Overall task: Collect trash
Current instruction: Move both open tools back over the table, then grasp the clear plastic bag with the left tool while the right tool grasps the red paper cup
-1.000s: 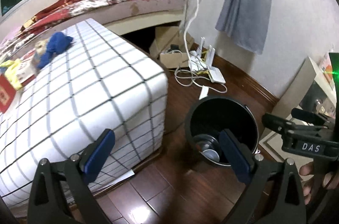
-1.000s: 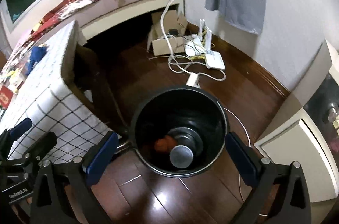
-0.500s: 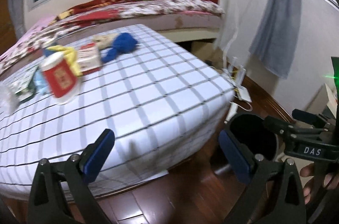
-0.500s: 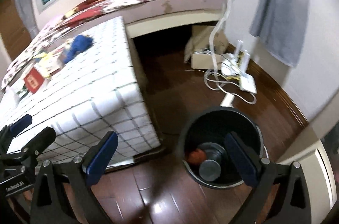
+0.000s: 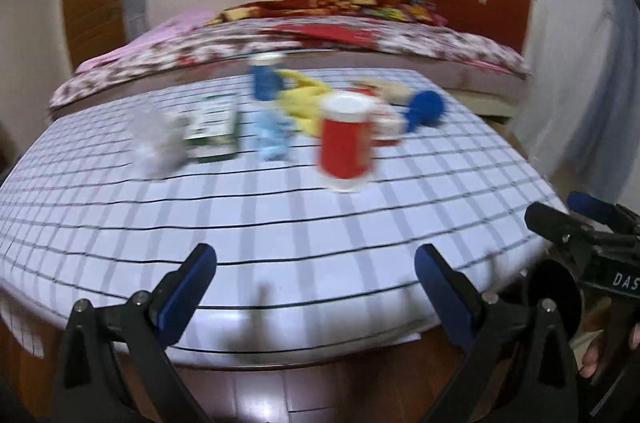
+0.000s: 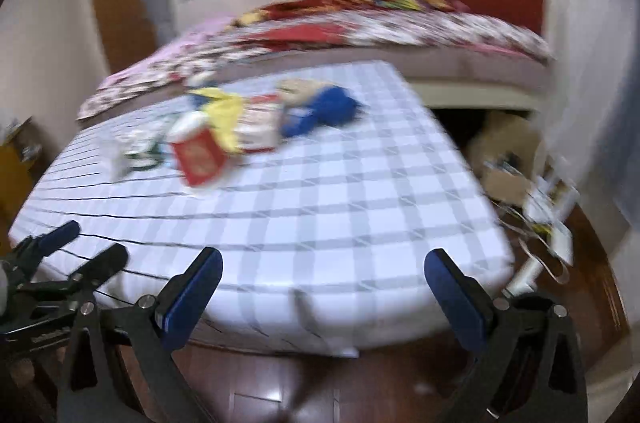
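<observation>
A table with a white checked cloth [image 5: 280,215] carries a cluster of trash: a red cup with a white lid [image 5: 346,143], a crumpled clear wrapper [image 5: 160,143], a green-and-white box [image 5: 214,127], a light blue wrapper [image 5: 272,135], a blue bottle [image 5: 264,81], yellow packaging [image 5: 302,103] and a dark blue cloth [image 5: 426,109]. My left gripper [image 5: 316,283] is open and empty at the table's near edge. My right gripper [image 6: 322,291] is open and empty, also at the near edge; the red cup [image 6: 198,153] lies far left of it. Both views are blurred.
A bed with a floral cover [image 5: 360,39] stands behind the table. Cardboard boxes and white cables [image 6: 536,199] lie on the wooden floor at the right. The black bin's rim [image 5: 554,299] shows beside the right gripper in the left wrist view.
Both grippers have swung up and left from the black bin on the floor to face the table top. The bin has left the right wrist view. Both stay open.
</observation>
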A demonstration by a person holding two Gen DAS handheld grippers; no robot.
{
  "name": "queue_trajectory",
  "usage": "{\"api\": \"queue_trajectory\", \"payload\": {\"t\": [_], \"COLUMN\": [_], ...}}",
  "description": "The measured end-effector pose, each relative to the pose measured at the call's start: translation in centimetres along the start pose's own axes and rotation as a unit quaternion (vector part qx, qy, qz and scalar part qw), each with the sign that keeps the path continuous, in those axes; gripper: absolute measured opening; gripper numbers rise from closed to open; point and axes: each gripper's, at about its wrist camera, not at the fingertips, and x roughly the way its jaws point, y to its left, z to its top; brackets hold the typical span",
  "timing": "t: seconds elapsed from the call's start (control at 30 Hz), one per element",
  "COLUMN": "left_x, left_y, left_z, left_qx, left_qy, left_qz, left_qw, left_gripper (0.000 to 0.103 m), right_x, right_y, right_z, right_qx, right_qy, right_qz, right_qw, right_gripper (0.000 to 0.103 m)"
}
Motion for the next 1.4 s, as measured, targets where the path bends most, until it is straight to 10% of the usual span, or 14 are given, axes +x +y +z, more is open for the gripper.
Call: {"api": "queue_trajectory", "payload": {"t": [0.5, 0.8, 1.07, 1.2, 1.4], "left_x": [3.5, 9.4, 13.7, 14.2, 10.5], "left_y": [12.3, 16.4, 17.7, 17.4, 16.5], "left_z": [2.6, 6.3, 7.3, 6.8, 6.0], "left_qx": [-0.071, -0.091, -0.102, -0.097, -0.075], "left_qy": [-0.006, 0.008, 0.056, 0.07, 0.034], "left_qz": [0.085, 0.074, 0.031, 0.004, 0.011], "left_qw": [0.9939, 0.993, 0.9928, 0.9928, 0.9966], "left_gripper": [0.1, 0.098, 0.075, 0.031, 0.029], "right_x": [11.6, 15.5, 17.0, 17.1, 15.1], "right_y": [9.5, 11.9, 12.5, 12.7, 12.7], "right_z": [6.0, 7.2, 7.9, 8.1, 7.9], "right_qx": [-0.05, -0.08, -0.078, -0.082, -0.08], "right_qy": [0.037, 0.055, 0.062, 0.061, 0.037], "right_qz": [0.023, 0.017, 0.024, 0.027, 0.037], "right_qw": [0.998, 0.995, 0.995, 0.994, 0.995], "right_gripper": [0.102, 0.076, 0.061, 0.057, 0.056]}}
